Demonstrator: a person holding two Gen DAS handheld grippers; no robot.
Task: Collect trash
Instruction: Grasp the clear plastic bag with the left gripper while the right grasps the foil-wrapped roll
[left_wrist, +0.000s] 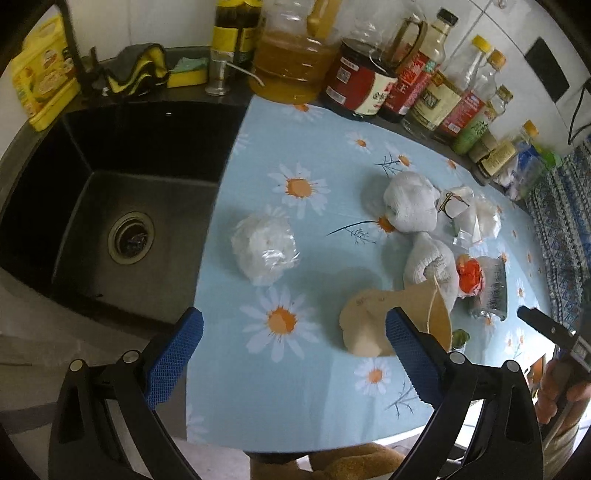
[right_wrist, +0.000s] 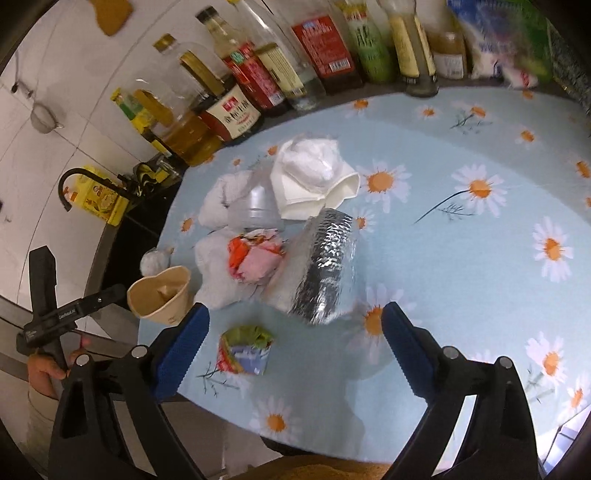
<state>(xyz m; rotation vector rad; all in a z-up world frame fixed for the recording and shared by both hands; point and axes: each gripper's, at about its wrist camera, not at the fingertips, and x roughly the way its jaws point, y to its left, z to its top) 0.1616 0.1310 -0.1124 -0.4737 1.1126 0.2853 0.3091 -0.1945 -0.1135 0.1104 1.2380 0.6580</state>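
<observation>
A: Trash first. Where's it sit?

B: Heap on the daisy cloth (right_wrist: 461, 280). Foil-wrapped lump (right_wrist: 325, 269) mid-heap, lying on its side. Crumpled red/pink wrapper (right_wrist: 253, 254) touching its left. White rags (right_wrist: 221, 273) under and behind that. Folded white napkin wad (right_wrist: 314, 177) just beyond the foil.

A: Nearer stuff?

B: Small squashed carton (right_wrist: 245, 349), green/red/blue, alone on the cloth, closest to the right gripper (right_wrist: 295, 347). Carton sits betw. the two blue pads but nearer the left pad; not touched. Foil lump just past the fingertips.

A: Jaws on the rt one?

B: Spread wide, nothing clamped.

A: Left side?

B: Left gripper (left_wrist: 295, 347) also gaping, empty. Tan paper cup (left_wrist: 399, 325) tipped over, right by its rt pad (left_wrist: 410, 354), partly hidden behind it; can't tell if touching. Clear plastic-wrapped ball (left_wrist: 264, 249) farther out, apart from the heap, toward the sink (left_wrist: 92, 206).

A: Beyond?

B: Row of sauce/oil bottles (left_wrist: 369, 85) along the wall. Yellow sponge (left_wrist: 186, 72) behind the sink.
</observation>
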